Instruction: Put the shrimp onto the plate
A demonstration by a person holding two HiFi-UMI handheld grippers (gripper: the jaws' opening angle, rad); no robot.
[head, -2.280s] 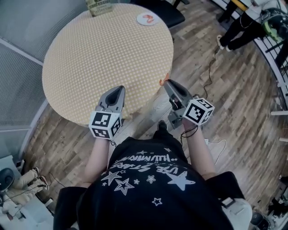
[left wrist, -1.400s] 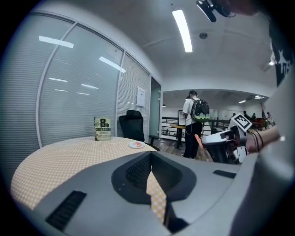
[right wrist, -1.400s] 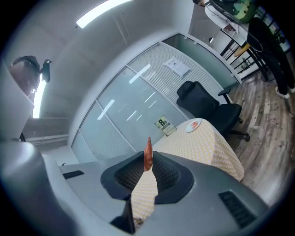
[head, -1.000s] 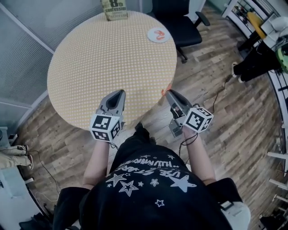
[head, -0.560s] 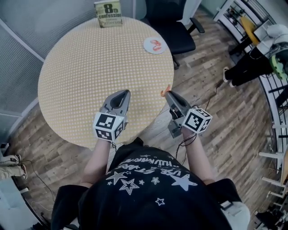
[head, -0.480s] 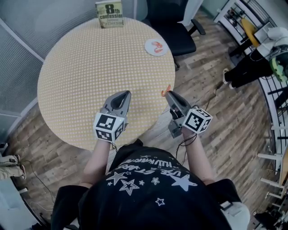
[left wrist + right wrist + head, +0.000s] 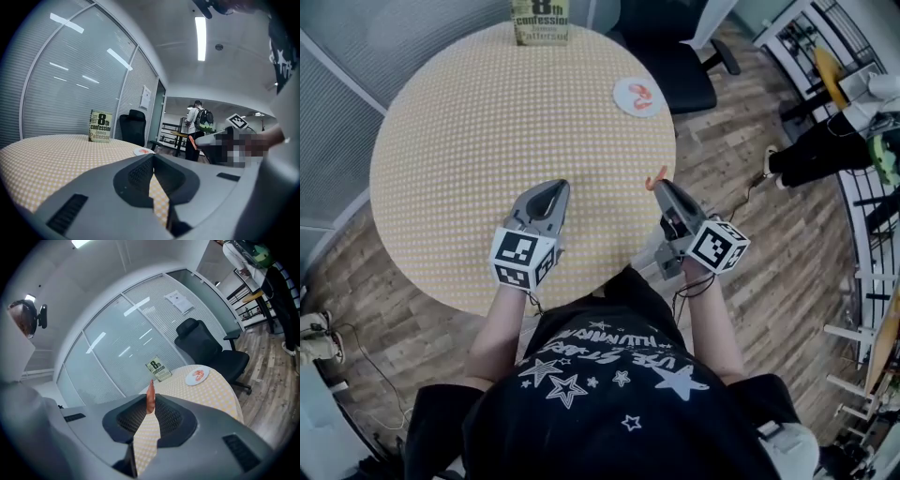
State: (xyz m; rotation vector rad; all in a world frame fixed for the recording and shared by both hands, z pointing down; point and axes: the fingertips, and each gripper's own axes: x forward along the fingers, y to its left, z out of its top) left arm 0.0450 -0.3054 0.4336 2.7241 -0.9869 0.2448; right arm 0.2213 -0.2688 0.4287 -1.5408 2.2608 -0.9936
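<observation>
Your right claw (image 7: 659, 181) is closed on a shrimp (image 7: 150, 398), pinched upright between its tips at the near right edge of the worktop (image 7: 487, 141). The plate (image 7: 626, 101) sits well apart from it, by the far right edge, with a second shrimp (image 7: 643, 95) already lying on it. The pickup looks done; what is left is the carry across and the release. Your left claw (image 7: 551, 187) is closed on nothing, over the worktop's near side. The book (image 7: 540, 19) standing at the far edge reads "8th confession, James Patterson".
</observation>
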